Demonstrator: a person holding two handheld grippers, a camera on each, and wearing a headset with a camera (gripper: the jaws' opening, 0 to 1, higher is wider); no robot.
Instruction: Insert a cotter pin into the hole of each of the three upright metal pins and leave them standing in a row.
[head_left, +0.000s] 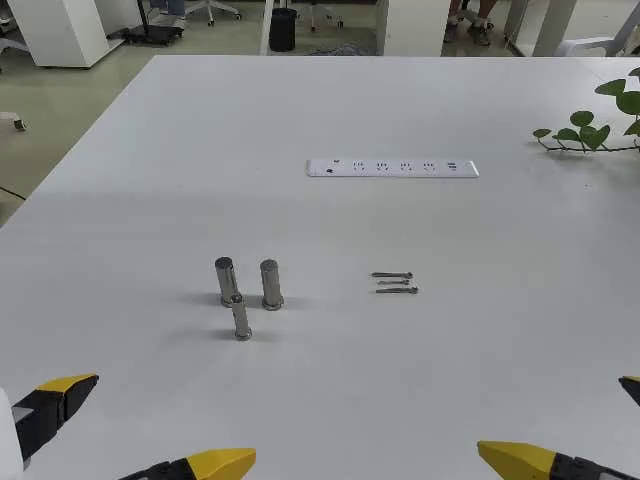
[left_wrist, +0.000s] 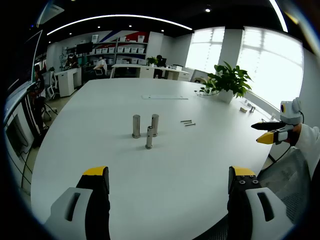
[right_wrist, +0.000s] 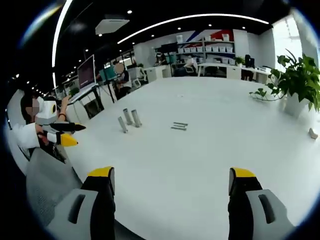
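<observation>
Three upright metal pins (head_left: 227, 280) (head_left: 270, 284) (head_left: 241, 318) stand close together left of the table's middle, two behind and a shorter one in front. Three cotter pins (head_left: 396, 283) lie side by side to their right. The pins (left_wrist: 149, 137) and cotter pins (left_wrist: 187, 122) lie far ahead in the left gripper view. The right gripper view has the pins (right_wrist: 129, 119) left of the cotter pins (right_wrist: 178, 126). My left gripper (head_left: 145, 425) and right gripper (head_left: 570, 425) hover at the near edge, both open and empty, well short of the parts.
A white power strip (head_left: 392, 168) lies across the far middle of the white table (head_left: 330, 380). A green plant (head_left: 595, 130) trails in at the far right. Chairs and desks stand beyond the table's far edge.
</observation>
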